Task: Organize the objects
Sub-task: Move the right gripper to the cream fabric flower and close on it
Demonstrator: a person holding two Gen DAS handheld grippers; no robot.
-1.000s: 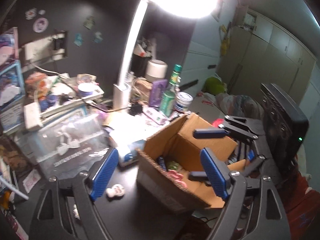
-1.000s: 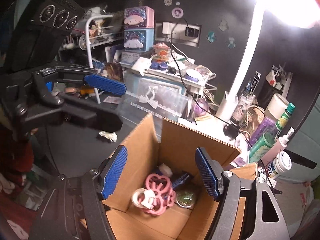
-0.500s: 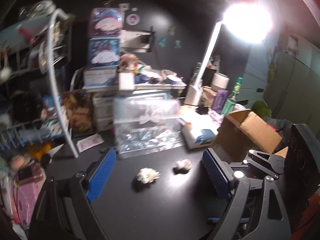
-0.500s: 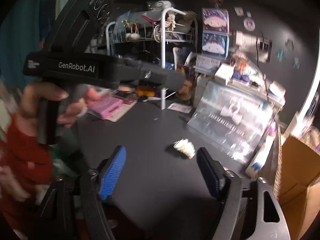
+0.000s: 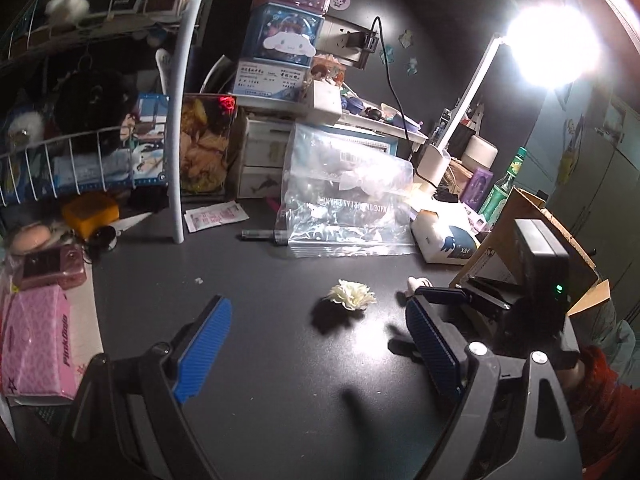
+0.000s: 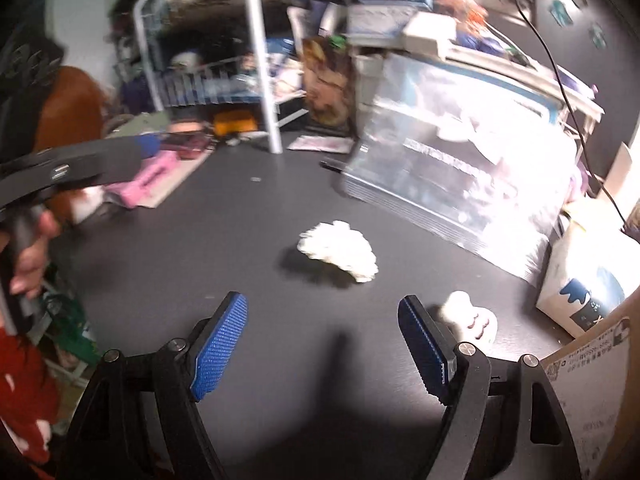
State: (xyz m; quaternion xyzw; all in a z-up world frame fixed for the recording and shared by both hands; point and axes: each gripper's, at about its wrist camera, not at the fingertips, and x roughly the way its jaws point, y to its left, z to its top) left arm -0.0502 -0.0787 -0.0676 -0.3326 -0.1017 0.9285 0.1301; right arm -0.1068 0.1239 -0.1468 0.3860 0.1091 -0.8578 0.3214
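Note:
A cream fabric flower [image 5: 352,295] lies on the dark desk [image 5: 260,288], also in the right wrist view [image 6: 340,249]. A small white clip-like trinket [image 6: 472,314] lies to its right, half hidden behind the right gripper in the left wrist view [image 5: 416,281]. A cardboard box [image 5: 560,248] stands at the right; its corner shows in the right wrist view [image 6: 592,392]. My left gripper [image 5: 316,350] is open and empty, short of the flower. My right gripper [image 6: 322,346] is open and empty, low over the desk, just short of the flower and trinket.
A clear plastic bag [image 5: 344,208] leans behind the flower, a tissue pack [image 5: 444,240] to its right. A white wire rack [image 5: 176,120], a pink camera [image 5: 52,268] and a pink tissue pack [image 5: 36,344] stand at the left. A desk lamp [image 5: 552,48] glares at the right.
Both grippers swung left, away from the cardboard box, to face the desk. The right gripper has moved closer to the flower and trinket. Both stayed open.

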